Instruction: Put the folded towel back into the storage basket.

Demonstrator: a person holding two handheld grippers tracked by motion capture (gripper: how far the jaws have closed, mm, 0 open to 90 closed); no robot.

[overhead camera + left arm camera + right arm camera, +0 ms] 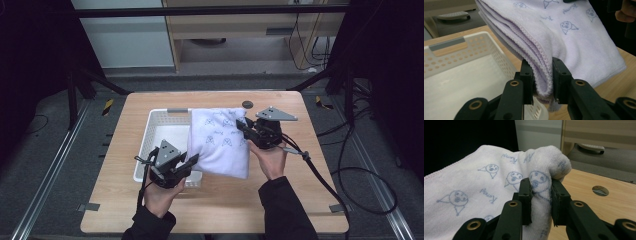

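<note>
At the left of the wooden table [125, 210] sits the white perforated basket [160, 125]. Your left gripper [192, 161] has its jaws clamped on the near-left folded corner of the white towel [220, 142], just over the basket's near right corner. The towel, printed with small blue faces, spans between your hands, partly over the basket. Your right gripper [241, 125] pinches its bunched far-right corner tightly.

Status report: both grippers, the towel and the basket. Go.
Left gripper and right gripper both shut on the folded towel. Towel held partly over the white basket, not in it. Basket interior looks unobstructed.
</note>
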